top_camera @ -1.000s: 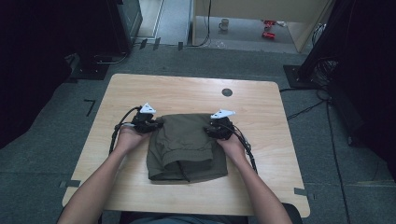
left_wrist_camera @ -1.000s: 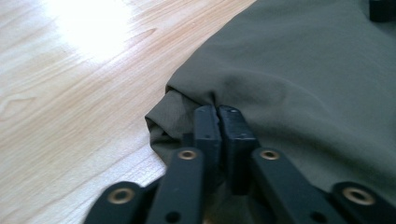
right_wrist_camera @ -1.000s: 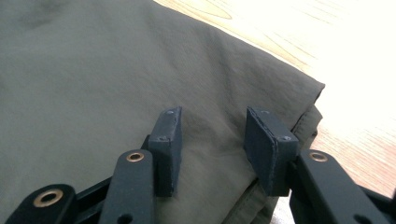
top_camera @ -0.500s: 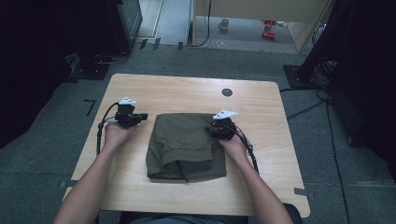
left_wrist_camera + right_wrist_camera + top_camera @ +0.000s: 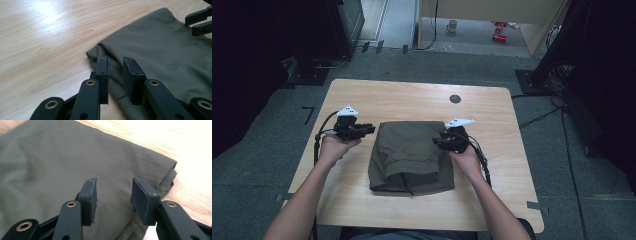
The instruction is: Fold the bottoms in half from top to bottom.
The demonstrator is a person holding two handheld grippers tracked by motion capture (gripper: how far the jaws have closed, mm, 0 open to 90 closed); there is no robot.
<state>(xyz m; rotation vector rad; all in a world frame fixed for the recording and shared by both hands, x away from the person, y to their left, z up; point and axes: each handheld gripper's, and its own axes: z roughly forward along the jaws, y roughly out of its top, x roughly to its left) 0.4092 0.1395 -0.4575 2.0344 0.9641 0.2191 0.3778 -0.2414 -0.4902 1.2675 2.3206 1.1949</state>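
A folded olive-green garment (image 5: pixel 412 155) lies flat in the middle of the wooden table (image 5: pixel 412 95), a dark drawstring trailing at its near edge. My left gripper (image 5: pixel 371 129) hovers just off the garment's far left corner. Its jaws have just been opening and stand slightly apart with nothing between them; in the left gripper view (image 5: pixel 115 62) they point at the garment's edge (image 5: pixel 160 50). My right gripper (image 5: pixel 437 142) is over the garment's right side, open and empty. In the right gripper view (image 5: pixel 113 181) its jaws sit above the cloth (image 5: pixel 50 157) without pinching it.
A small dark round hole (image 5: pixel 455 98) marks the table's far side. Bare wood runs left and right of the garment. On the floor beyond are a mug (image 5: pixel 452 25), red items (image 5: pixel 499 30), black stands and cables. The right gripper's jaws (image 5: pixel 197 22) show far off in the left gripper view.
My left gripper has drawn away leftward from the garment's far left corner and its jaws have parted. The right gripper stays at the garment's right side, lifted slightly.
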